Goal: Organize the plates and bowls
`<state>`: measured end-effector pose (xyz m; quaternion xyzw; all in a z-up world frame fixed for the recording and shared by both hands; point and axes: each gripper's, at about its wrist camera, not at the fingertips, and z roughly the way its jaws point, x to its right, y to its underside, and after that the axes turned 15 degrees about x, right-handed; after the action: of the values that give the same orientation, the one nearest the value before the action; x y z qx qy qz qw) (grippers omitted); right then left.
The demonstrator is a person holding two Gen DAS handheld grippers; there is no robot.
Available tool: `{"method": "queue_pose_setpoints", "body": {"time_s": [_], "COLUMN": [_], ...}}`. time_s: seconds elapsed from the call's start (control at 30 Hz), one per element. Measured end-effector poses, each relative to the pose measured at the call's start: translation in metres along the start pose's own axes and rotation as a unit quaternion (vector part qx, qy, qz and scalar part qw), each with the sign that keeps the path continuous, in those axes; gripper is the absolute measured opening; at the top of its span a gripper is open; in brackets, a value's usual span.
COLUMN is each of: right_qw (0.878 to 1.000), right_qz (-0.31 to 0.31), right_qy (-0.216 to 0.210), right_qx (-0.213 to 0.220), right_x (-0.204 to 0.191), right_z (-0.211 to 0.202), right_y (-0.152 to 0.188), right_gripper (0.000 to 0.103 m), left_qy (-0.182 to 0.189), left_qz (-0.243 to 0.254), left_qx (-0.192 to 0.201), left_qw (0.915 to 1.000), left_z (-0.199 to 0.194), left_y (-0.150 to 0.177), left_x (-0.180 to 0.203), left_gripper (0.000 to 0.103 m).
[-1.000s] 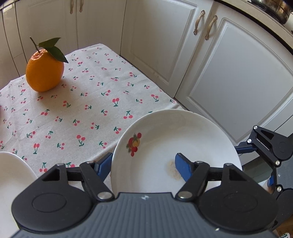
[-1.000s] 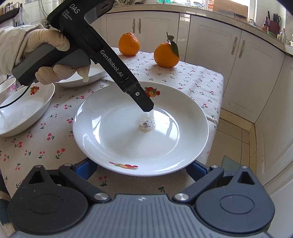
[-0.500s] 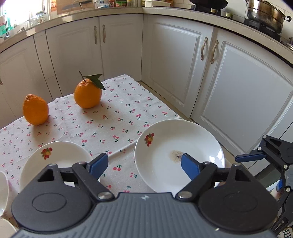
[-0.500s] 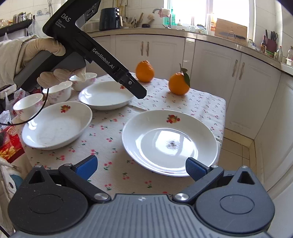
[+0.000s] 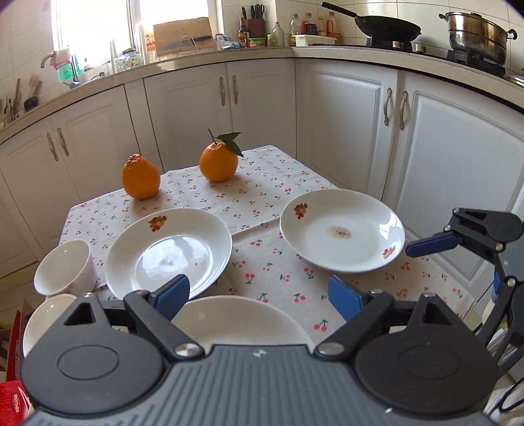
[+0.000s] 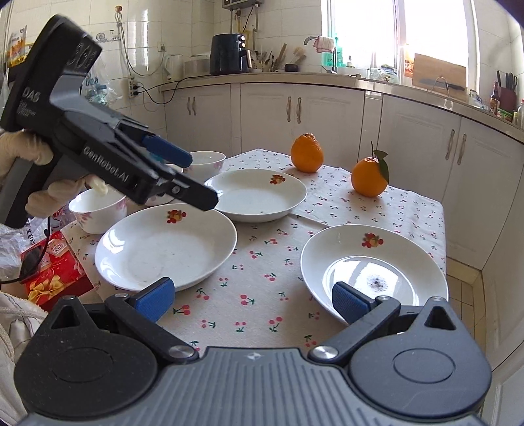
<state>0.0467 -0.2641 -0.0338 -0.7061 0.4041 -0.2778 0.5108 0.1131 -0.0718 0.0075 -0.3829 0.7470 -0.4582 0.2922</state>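
This is a home kitchen: white cabinet doors (image 5: 347,131) with curved metal handles run under a pale worktop (image 5: 196,64) that wraps the room. On it stand a black wok (image 5: 386,28) and a steel pot (image 5: 476,34) on a stove, bottles of sauce (image 5: 244,34), a knife block (image 5: 255,23), a wooden cutting board (image 6: 439,70) by the bright window (image 6: 432,26), a tap (image 6: 311,41), and a dark air fryer (image 6: 229,54) plugged into the tiled wall (image 6: 157,19). A cherry-print cloth (image 5: 271,275) covers the counter with white plates (image 5: 342,231), bowls (image 5: 65,267) and two oranges (image 5: 218,161).
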Motion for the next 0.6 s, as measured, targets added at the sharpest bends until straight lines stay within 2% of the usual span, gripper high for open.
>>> {"method": "queue_pose_setpoints", "body": {"time_s": [0.27, 0.47, 0.6], "right_qw": [1.0, 0.999, 0.998], "right_qz": [0.016, 0.041, 0.043], "right_qy": [-0.002, -0.007, -0.015], "right_qx": [-0.009, -0.022, -0.033], "right_x": [-0.019, -0.023, -0.025], "right_z": [0.006, 0.015, 0.021], "right_y": [0.011, 0.019, 0.02], "right_gripper": [0.103, 0.103, 0.103], "left_qy": [-0.025, -0.052, -0.048], "left_qz": [-0.042, -0.024, -0.038], "left_qx": [-0.001, -0.001, -0.012], "left_qw": [0.9988, 0.9983, 0.998], "left_z": [-0.037, -0.064, -0.075], "left_y": [0.051, 0.08, 0.095], "left_x": [-0.006, -0.012, -0.02], "left_gripper": [0.092, 0.092, 0.092]}}
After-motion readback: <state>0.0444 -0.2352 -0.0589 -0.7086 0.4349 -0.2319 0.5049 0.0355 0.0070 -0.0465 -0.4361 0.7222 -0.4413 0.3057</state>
